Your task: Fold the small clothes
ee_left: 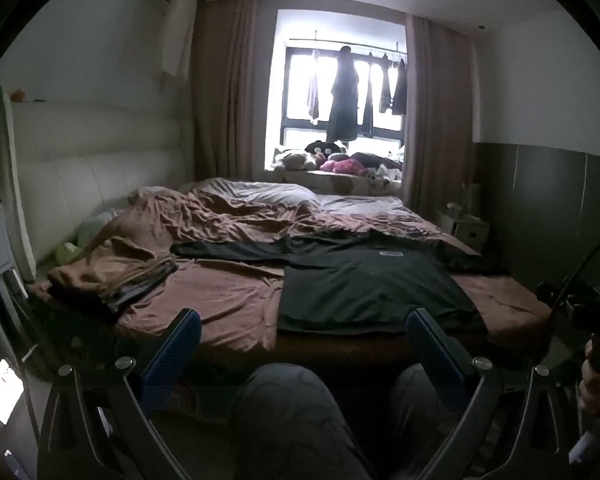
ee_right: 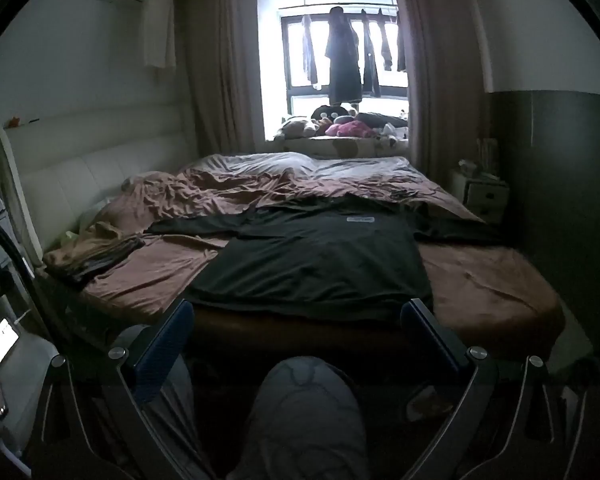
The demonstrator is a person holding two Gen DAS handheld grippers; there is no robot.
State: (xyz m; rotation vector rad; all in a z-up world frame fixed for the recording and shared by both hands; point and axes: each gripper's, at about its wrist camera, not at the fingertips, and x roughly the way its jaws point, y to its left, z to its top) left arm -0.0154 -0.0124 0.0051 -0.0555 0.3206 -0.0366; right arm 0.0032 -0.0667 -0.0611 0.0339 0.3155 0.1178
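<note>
dark shirt flat on bed, left gripper open

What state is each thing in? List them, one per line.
Left gripper: open, empty, short of the bed.
Right gripper: open, empty, short of the bed.
Black short-sleeved T-shirt: spread flat, unfolded, on the bed's near edge.
Brown folded clothes pile: stacked at the bed's left side.
Brown crumpled duvet: bunched up behind the shirt.
Pink-beige curtains: drawn open.
</note>
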